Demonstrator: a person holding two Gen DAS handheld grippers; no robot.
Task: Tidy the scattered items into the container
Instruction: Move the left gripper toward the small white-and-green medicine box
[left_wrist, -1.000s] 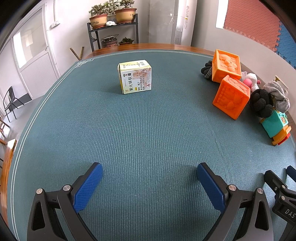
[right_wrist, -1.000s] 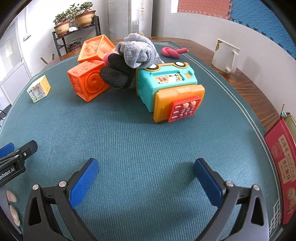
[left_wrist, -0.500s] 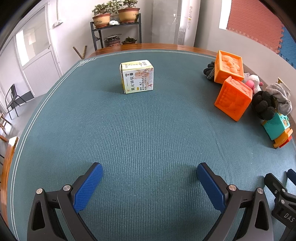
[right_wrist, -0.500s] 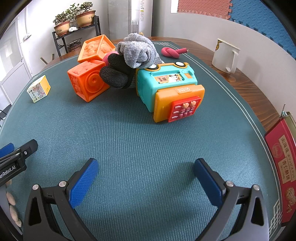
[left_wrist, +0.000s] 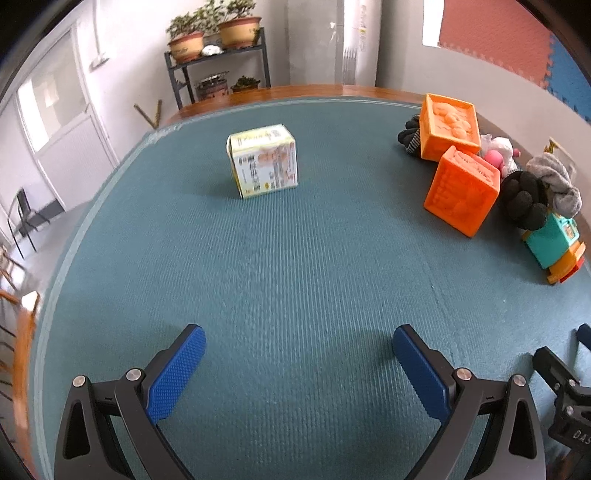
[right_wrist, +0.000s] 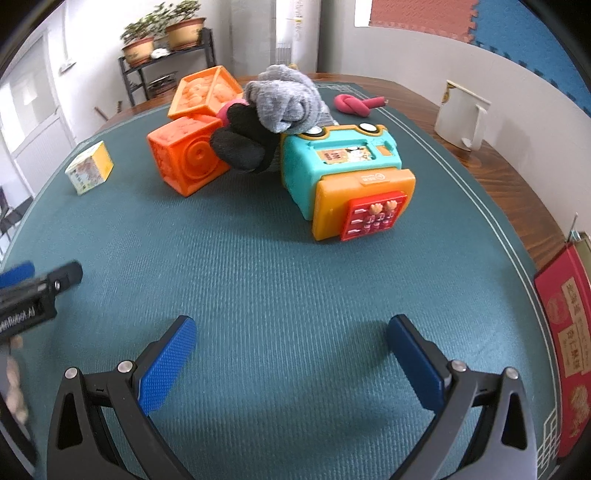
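Observation:
My left gripper (left_wrist: 299, 347) is open and empty, low over the green mat, with a small yellow-and-white carton (left_wrist: 263, 161) standing well ahead of it. My right gripper (right_wrist: 291, 339) is open and empty, a short way in front of a teal and orange toy bus (right_wrist: 345, 177). A black sock (right_wrist: 240, 138) and a grey sock (right_wrist: 284, 98) lie on the bus. Two orange cubes (right_wrist: 186, 158) (right_wrist: 205, 94) sit left of them and show in the left wrist view (left_wrist: 461, 194). A pink knotted rope (right_wrist: 354, 105) lies behind. No container is clearly in view.
A white mug (right_wrist: 461, 118) stands on the wooden table edge at the right. A red box (right_wrist: 567, 325) lies at the right rim. A plant shelf (left_wrist: 218, 66) stands beyond the table. The left gripper's arm (right_wrist: 29, 299) shows at the right wrist view's left edge.
The left gripper has shifted a little; the carton and orange cubes sit slightly further right and lower in its view. The right gripper has barely moved.

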